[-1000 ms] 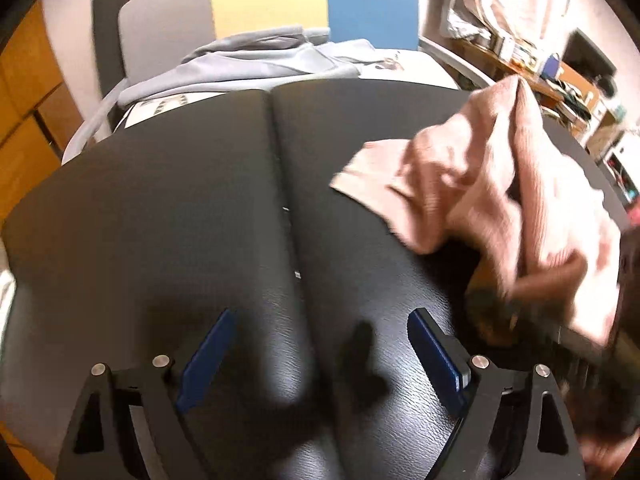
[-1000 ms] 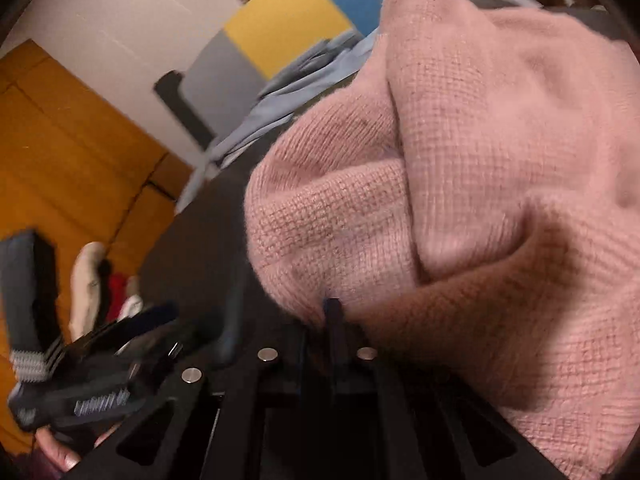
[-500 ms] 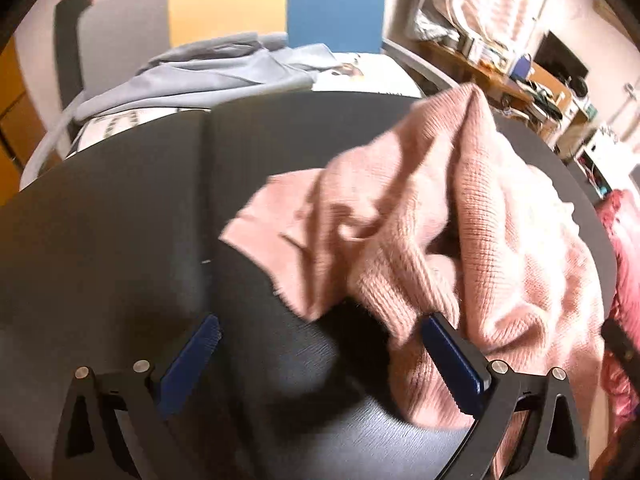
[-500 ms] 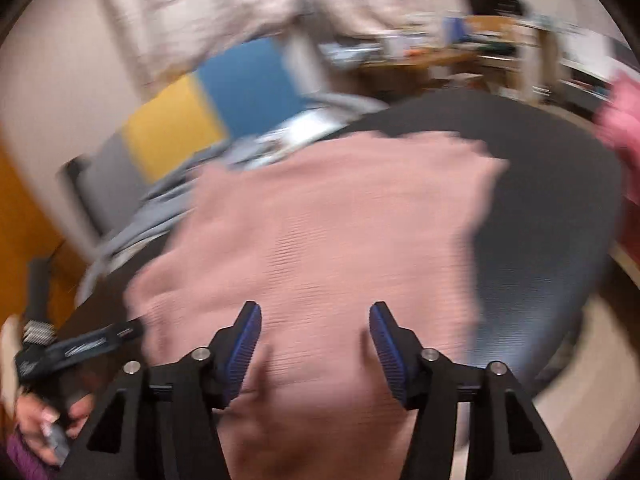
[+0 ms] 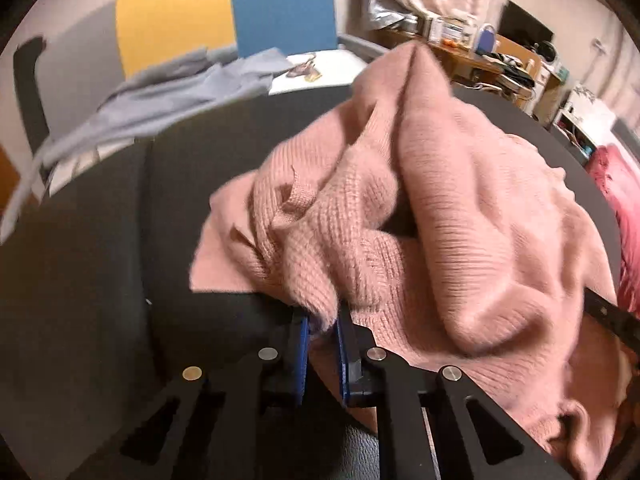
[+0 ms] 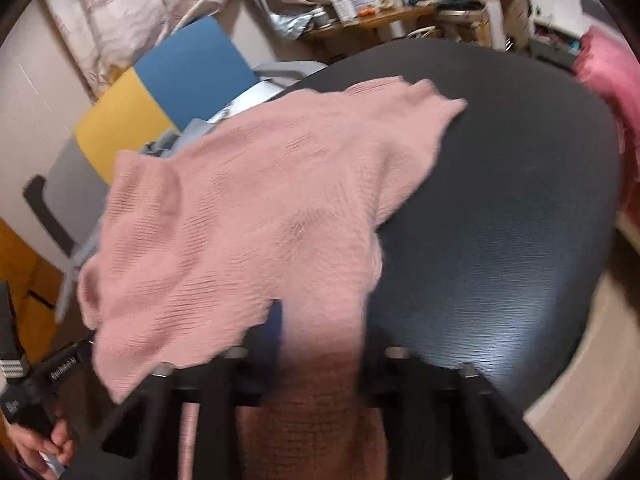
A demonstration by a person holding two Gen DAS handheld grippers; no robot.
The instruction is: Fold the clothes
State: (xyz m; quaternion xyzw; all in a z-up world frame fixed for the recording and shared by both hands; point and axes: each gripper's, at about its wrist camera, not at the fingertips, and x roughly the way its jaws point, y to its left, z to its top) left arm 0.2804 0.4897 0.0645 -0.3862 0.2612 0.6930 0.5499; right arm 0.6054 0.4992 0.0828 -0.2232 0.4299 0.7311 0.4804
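Note:
A pink knit sweater [image 5: 440, 220] lies bunched on the round black table [image 5: 100, 260]. My left gripper [image 5: 323, 332] is shut on a fold of its near edge, the blue pads pinching the knit. In the right wrist view the sweater [image 6: 260, 208] spreads over the left part of the table [image 6: 500, 220], and a fold of it drapes over my right gripper [image 6: 320, 340]. The right fingers stand apart under the cloth, which hides their tips.
A chair with a grey, yellow and blue back [image 5: 224, 12] stands behind the table with a light blue garment [image 5: 172, 96] on it. A cluttered wooden desk [image 5: 492, 56] is at the back right. A pink cloth [image 6: 612, 92] lies at the right.
My left gripper moved right to the sweater and closed on its edge. My right gripper let go of the sweater, opened and drew back; the sweater now lies spread wider.

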